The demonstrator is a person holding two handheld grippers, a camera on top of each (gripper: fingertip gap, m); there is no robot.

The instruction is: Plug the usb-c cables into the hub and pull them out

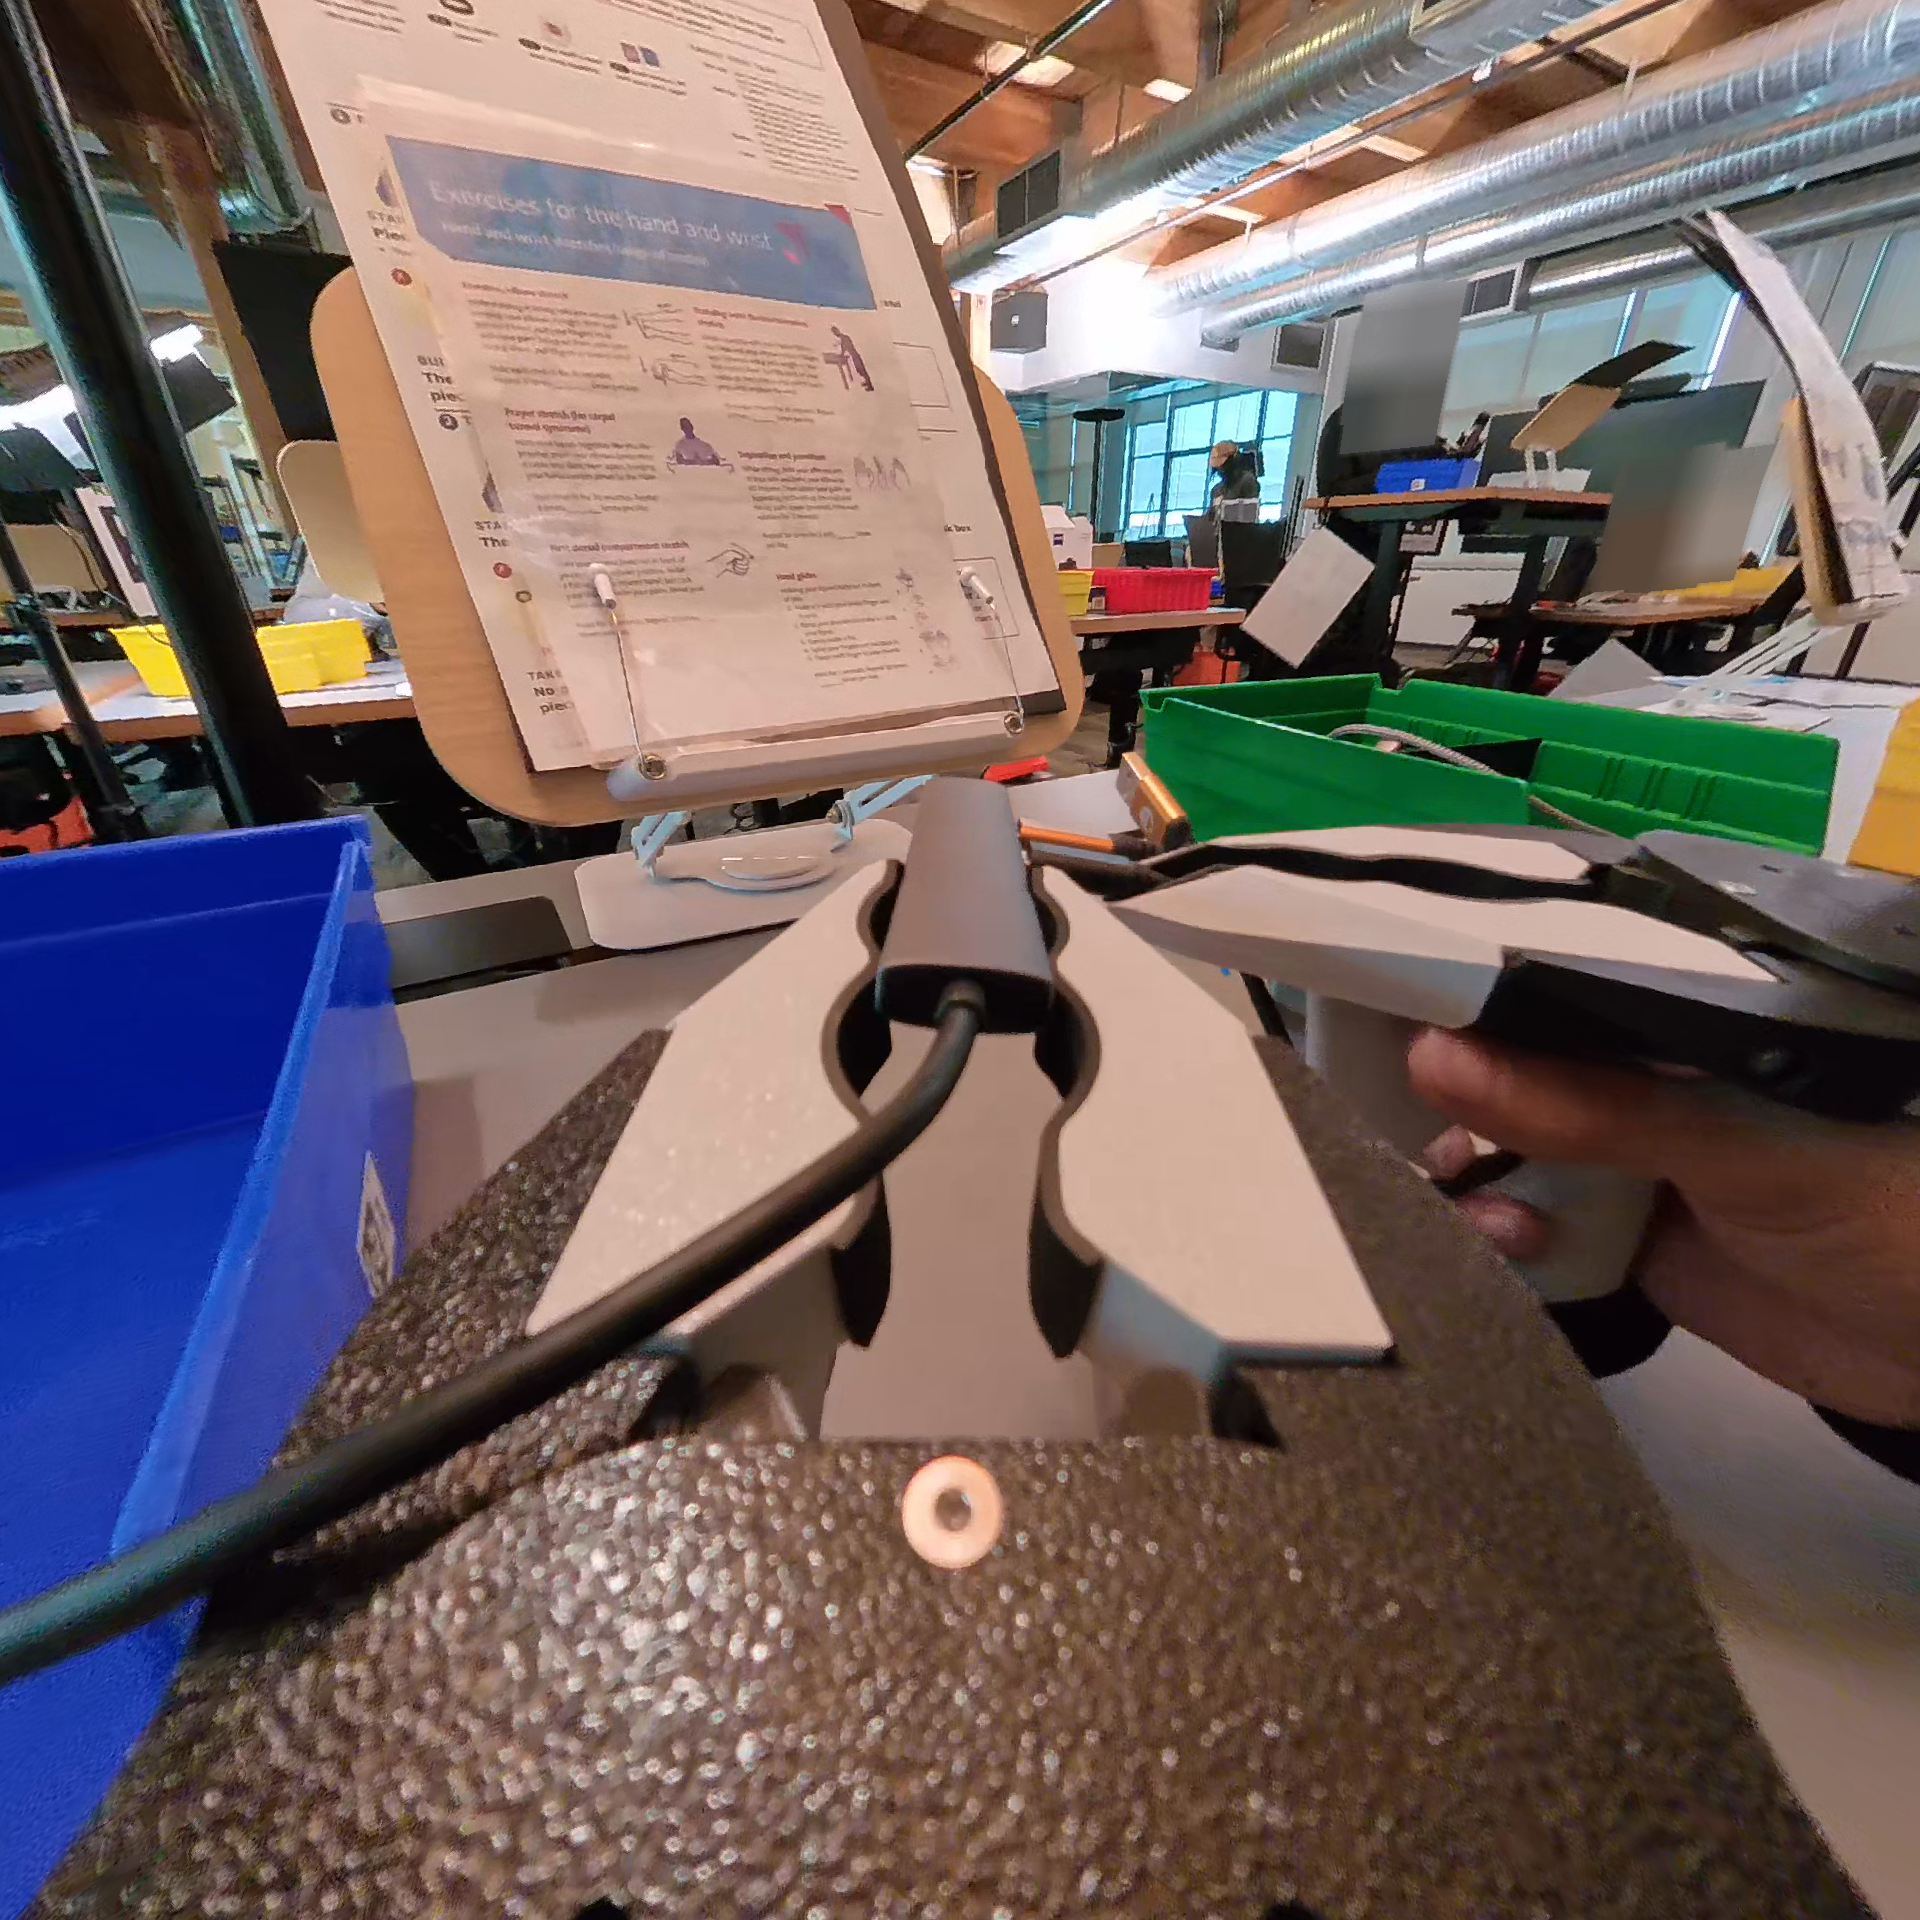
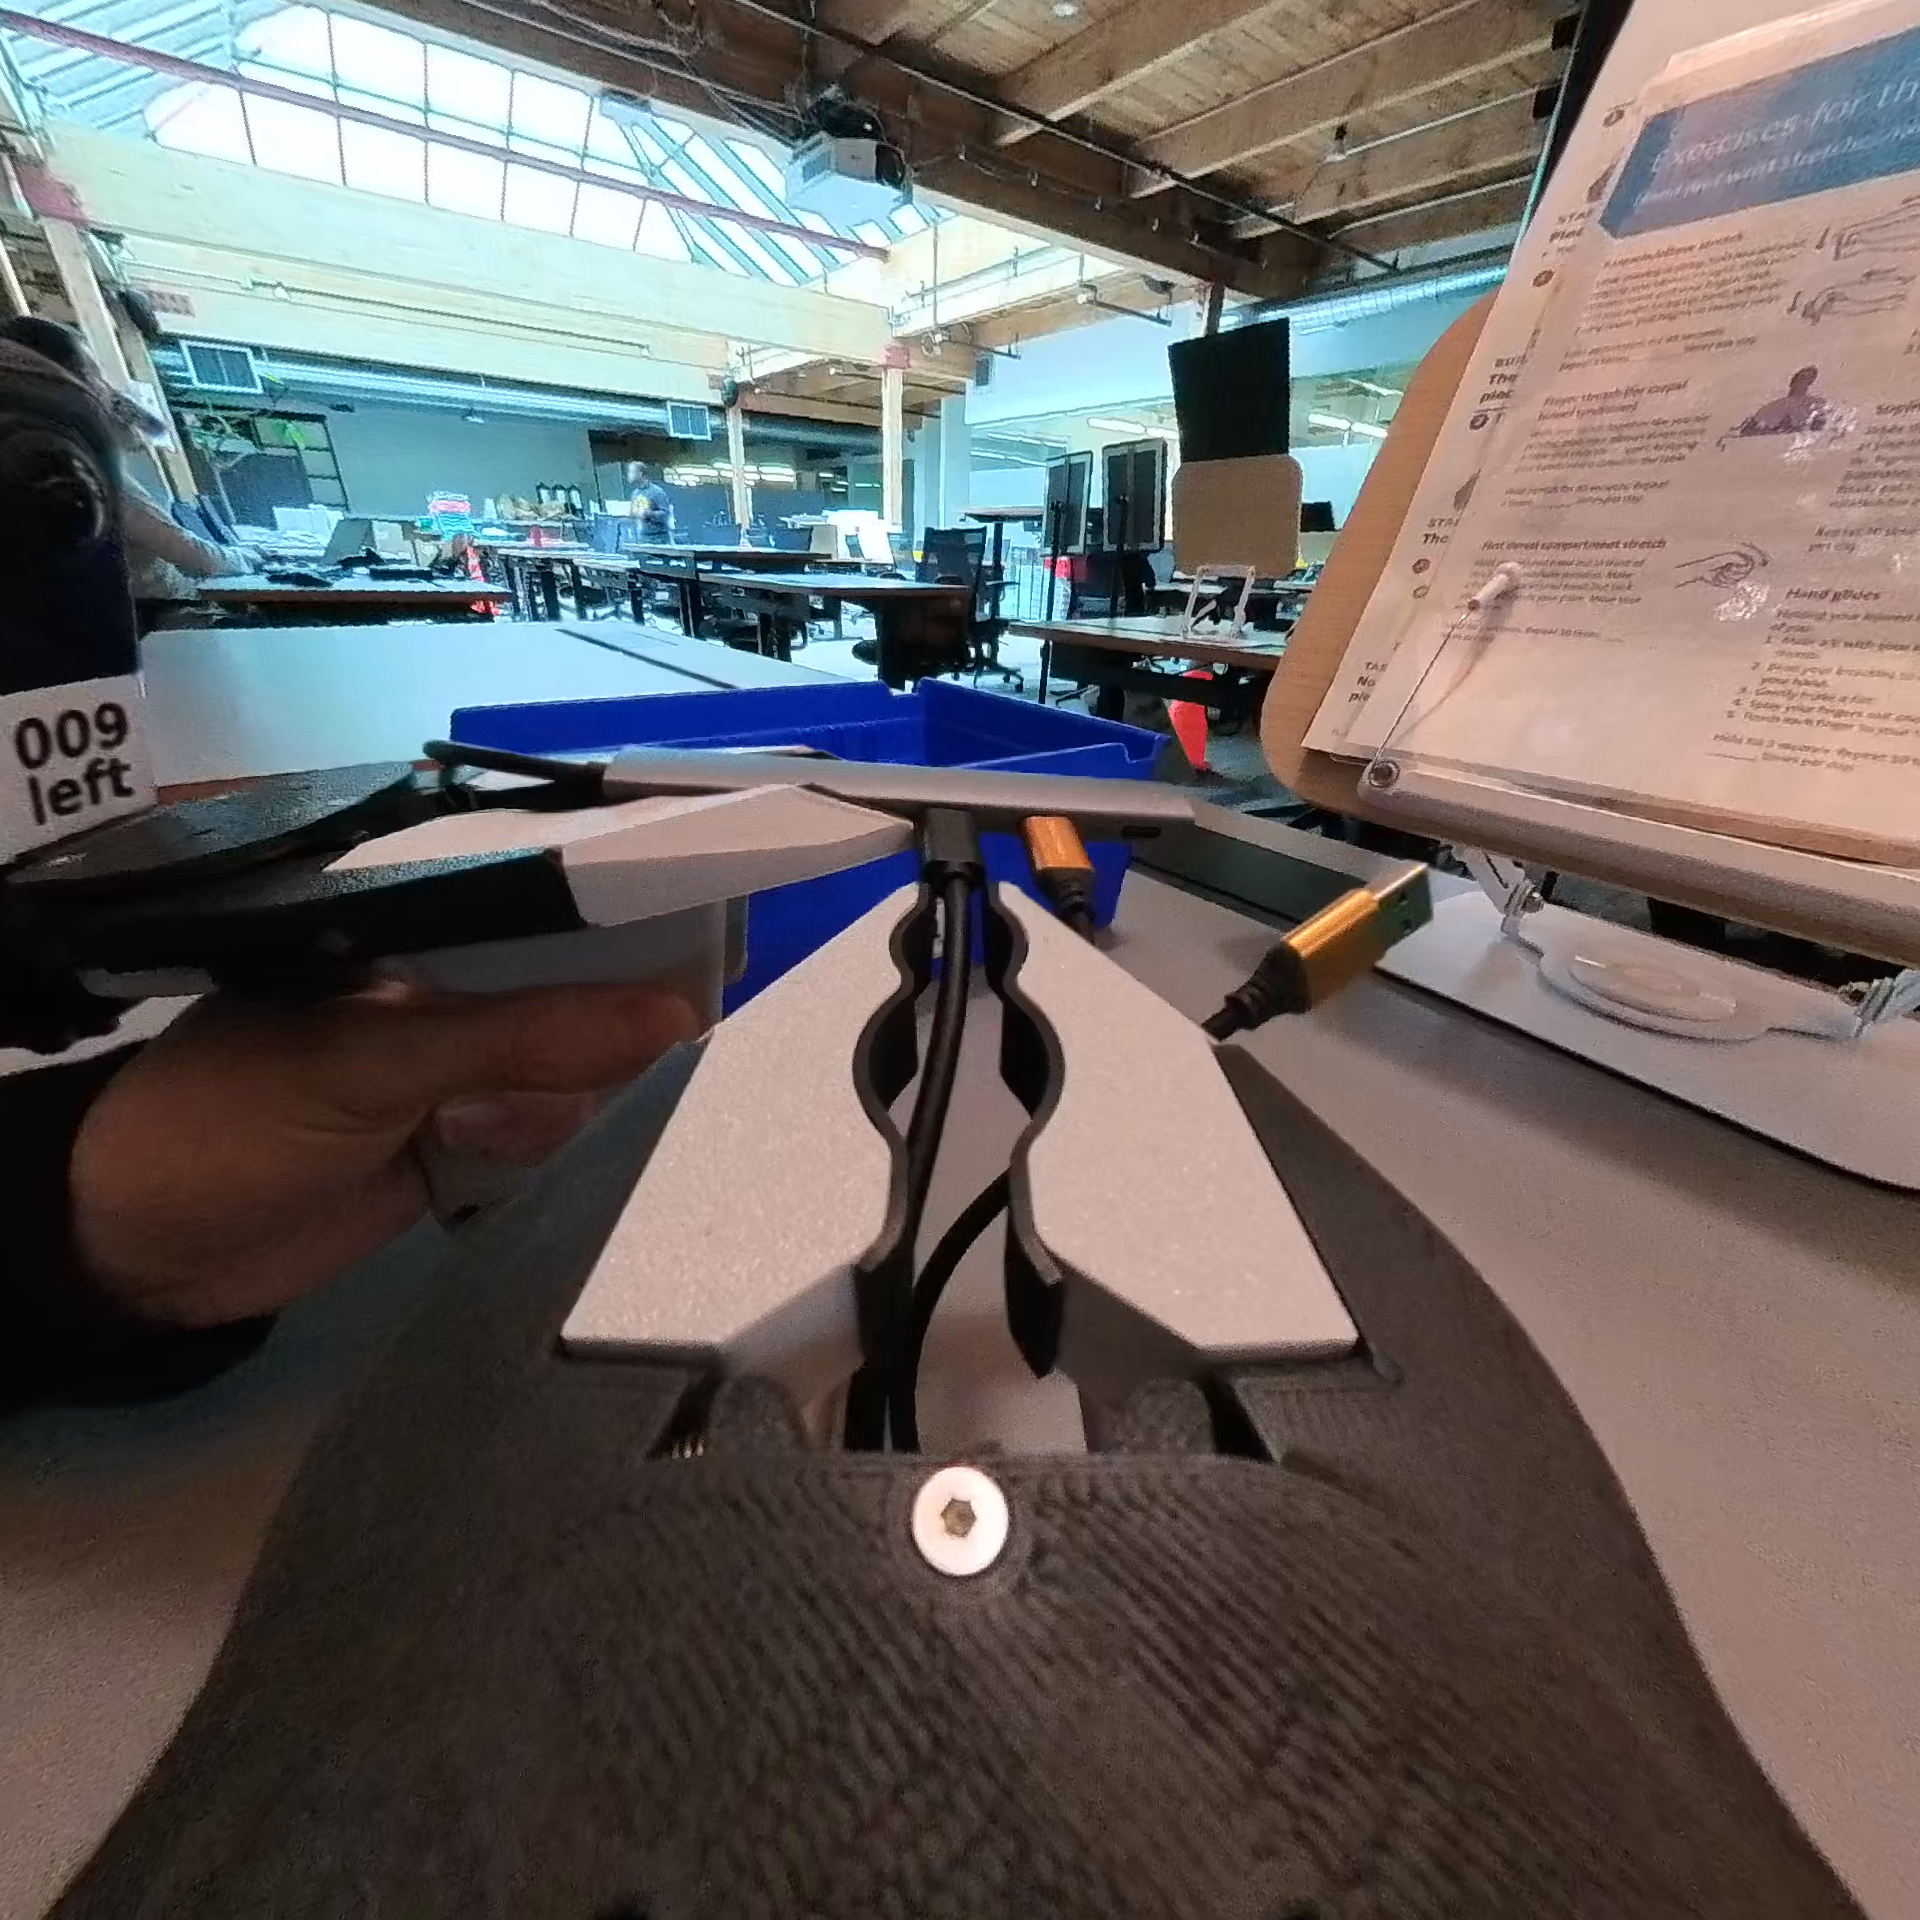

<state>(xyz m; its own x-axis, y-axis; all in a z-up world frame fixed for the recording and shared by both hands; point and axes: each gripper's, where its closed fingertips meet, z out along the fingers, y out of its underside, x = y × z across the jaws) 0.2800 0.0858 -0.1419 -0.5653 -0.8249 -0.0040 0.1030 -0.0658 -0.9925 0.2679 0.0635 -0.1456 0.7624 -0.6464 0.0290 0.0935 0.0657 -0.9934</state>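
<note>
My left gripper (image 1: pixel 966 896) is shut on the dark grey hub (image 1: pixel 961 831) and holds it above the table. The hub's own black lead (image 1: pixel 727 1247) trails down to the left. My right gripper (image 2: pixel 956 902) comes in from the right (image 1: pixel 1138 881) and is shut on a black usb-c cable (image 2: pixel 935 1039) just behind its plug (image 2: pixel 948 836), which sits at the hub's side (image 2: pixel 1101 798). An orange plug (image 2: pixel 1055 847) is in the port next to it. The cable's orange USB-A end (image 2: pixel 1351 925) hangs free to the right.
A blue bin (image 1: pixel 156 1143) stands to the left, behind the hub in the right wrist view (image 2: pixel 831 727). A green bin (image 1: pixel 1662 769) holding cables is at the back right. A wooden document stand (image 1: pixel 675 468) stands just behind the hub. The person's hands hold both grippers. Less than 4 cm separates the two grippers' tips.
</note>
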